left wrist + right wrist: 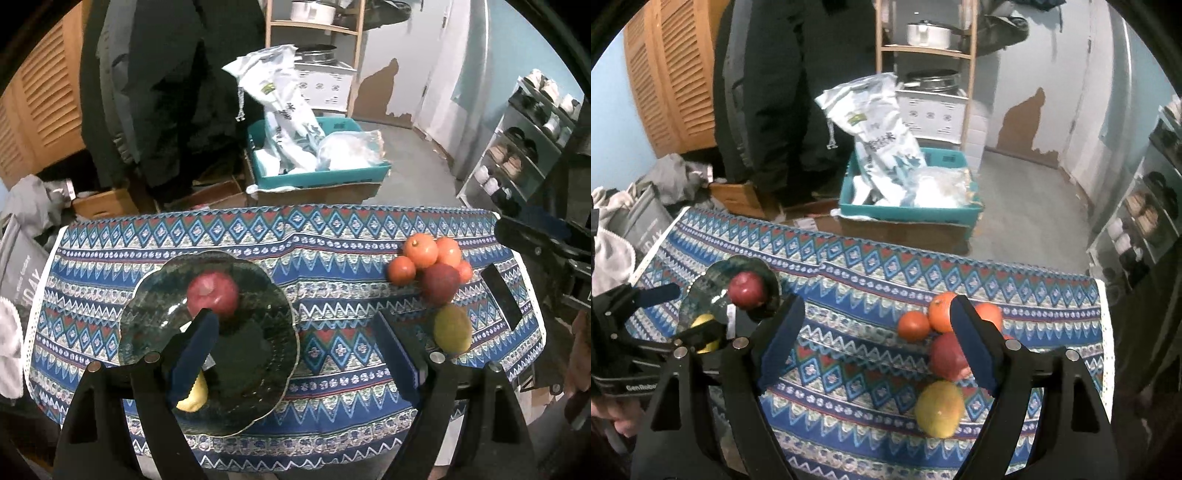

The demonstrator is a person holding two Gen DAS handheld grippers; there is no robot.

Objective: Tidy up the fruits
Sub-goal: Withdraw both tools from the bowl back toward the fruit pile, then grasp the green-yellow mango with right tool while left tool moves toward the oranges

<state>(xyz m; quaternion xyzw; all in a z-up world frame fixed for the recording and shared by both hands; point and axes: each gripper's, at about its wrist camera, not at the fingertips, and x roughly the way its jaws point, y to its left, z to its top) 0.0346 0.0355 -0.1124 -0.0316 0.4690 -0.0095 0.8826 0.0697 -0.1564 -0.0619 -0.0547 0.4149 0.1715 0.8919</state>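
Observation:
A dark glass plate (258, 354) lies on the patterned tablecloth (332, 280) at the left. It holds a red apple (212, 293) and a yellow fruit (194, 397), partly hidden by my left finger. A pile at the right has several oranges (420, 249), a dark red apple (441, 284) and a yellow-green mango (452, 328). My left gripper (295, 354) is open and empty above the plate's right side. My right gripper (875, 339) is open and empty above the cloth, left of the pile; its right finger overlaps the red apple (947, 356). The mango (940, 408) lies nearest.
Beyond the table's far edge stand a teal crate (317, 173) with white bags, cardboard boxes (103, 203), a person in dark clothes (166, 92), a wooden shelf (314, 29) and a shoe rack (517, 155). A dark flat object (502, 295) lies at the cloth's right edge.

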